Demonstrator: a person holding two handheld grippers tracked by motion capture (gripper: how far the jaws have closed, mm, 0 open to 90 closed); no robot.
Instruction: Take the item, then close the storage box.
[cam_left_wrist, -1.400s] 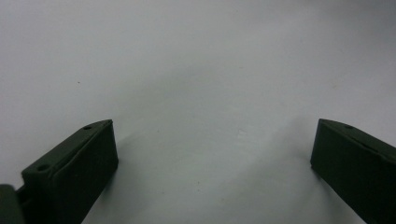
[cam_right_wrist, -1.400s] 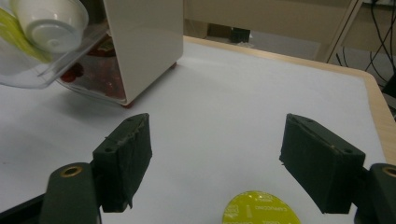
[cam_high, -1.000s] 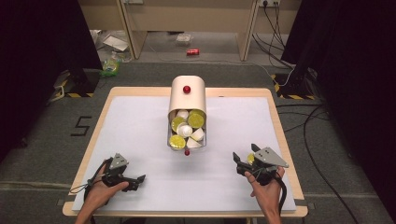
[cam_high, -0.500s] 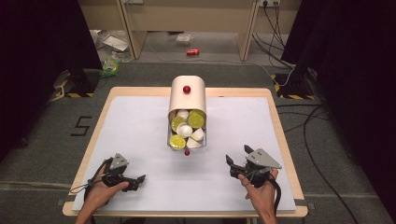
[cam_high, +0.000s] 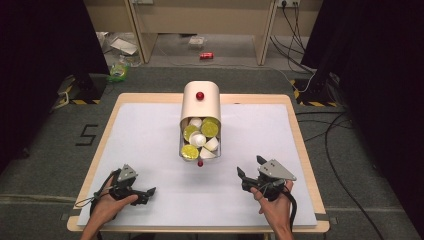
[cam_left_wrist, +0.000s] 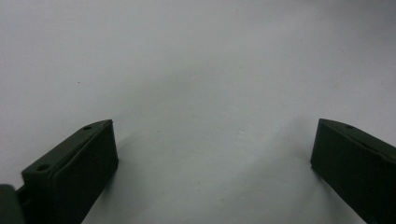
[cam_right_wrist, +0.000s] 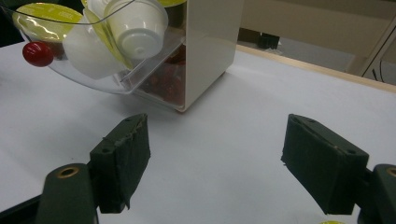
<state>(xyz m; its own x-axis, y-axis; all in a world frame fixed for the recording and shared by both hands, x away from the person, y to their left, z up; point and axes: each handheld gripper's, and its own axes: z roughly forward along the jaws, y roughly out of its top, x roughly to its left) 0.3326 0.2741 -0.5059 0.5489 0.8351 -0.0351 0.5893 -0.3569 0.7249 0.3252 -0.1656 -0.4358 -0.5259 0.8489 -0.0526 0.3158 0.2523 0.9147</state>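
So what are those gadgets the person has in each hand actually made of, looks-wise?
Each is a small black handheld tool. The left gripper and right gripper each carry a grey three-cornered plate on top, end in two flat, blocky black jaws with small screw holes, and trail a thin black cable. Forearms look bare, no sleeves.

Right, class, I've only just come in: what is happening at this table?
A person sits at a white-topped table, a two-jaw gripper in each hand. Mid-table stands a cream, round-topped dispenser whose clear drawer is pulled open, full of white and yellow-lidded capsules. The right tongs point towards that drawer, empty, jaws apart and just opening wider. The left tongs rest low over bare tabletop, open and empty.
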